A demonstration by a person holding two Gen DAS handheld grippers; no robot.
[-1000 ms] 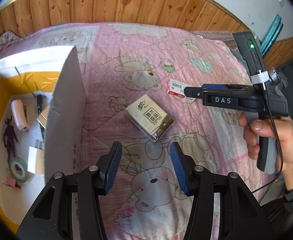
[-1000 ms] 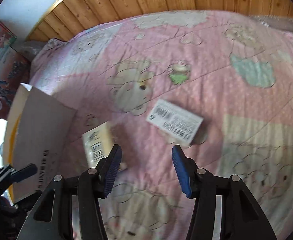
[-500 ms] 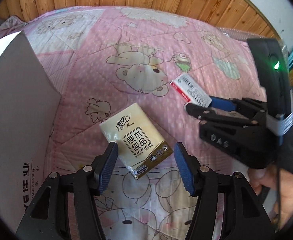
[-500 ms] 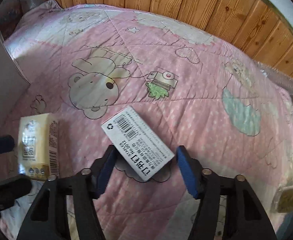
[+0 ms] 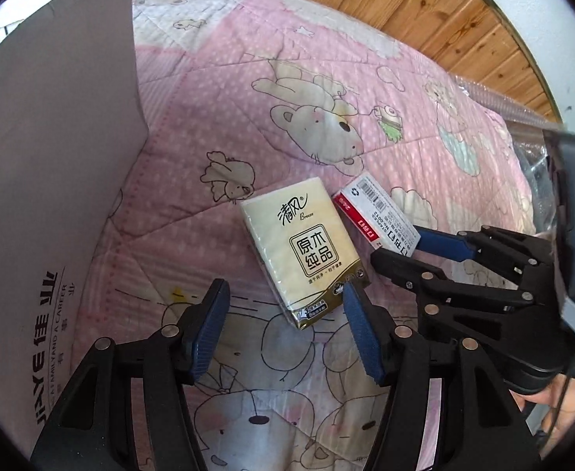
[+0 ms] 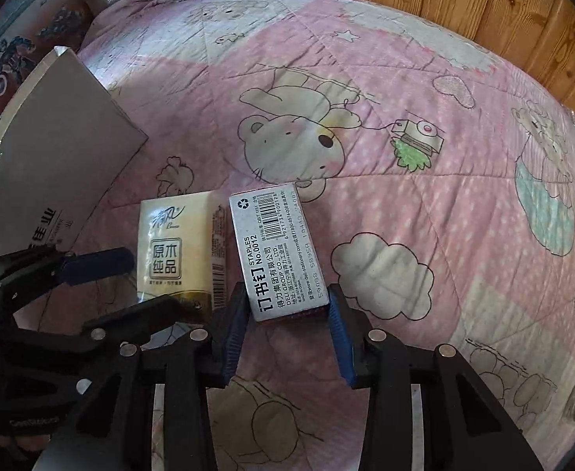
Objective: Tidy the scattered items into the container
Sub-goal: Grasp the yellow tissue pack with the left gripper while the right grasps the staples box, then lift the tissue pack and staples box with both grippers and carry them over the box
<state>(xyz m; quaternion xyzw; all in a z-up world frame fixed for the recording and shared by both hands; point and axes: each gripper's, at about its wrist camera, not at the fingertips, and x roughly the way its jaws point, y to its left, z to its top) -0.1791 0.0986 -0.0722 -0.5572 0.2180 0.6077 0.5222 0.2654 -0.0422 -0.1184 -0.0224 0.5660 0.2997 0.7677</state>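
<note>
Here the right gripper [image 6: 287,325] has its fingers straddling the near end of the staple box [image 6: 277,253]; they have just been closing, and both pads sit against or just beside its long sides — firm contact cannot be confirmed. The left gripper [image 5: 283,327] stands fully spread, having just been opening; the tissue pack's [image 5: 303,251] near corner lies between its fingers, untouched apart from the right pad at its edge.

Both items lie flat on the pink bear-print quilt [image 5: 217,125], side by side and almost touching. The cardboard box [image 5: 48,180] stands near, at the left.

Handling judgement: staple box is stiff card, dense for its size; grip across the narrow width, well onto the body. Tissue pack is soft, light, with slick film; pinch across its short sides, mid-length, or it may buckle and slip.
</note>
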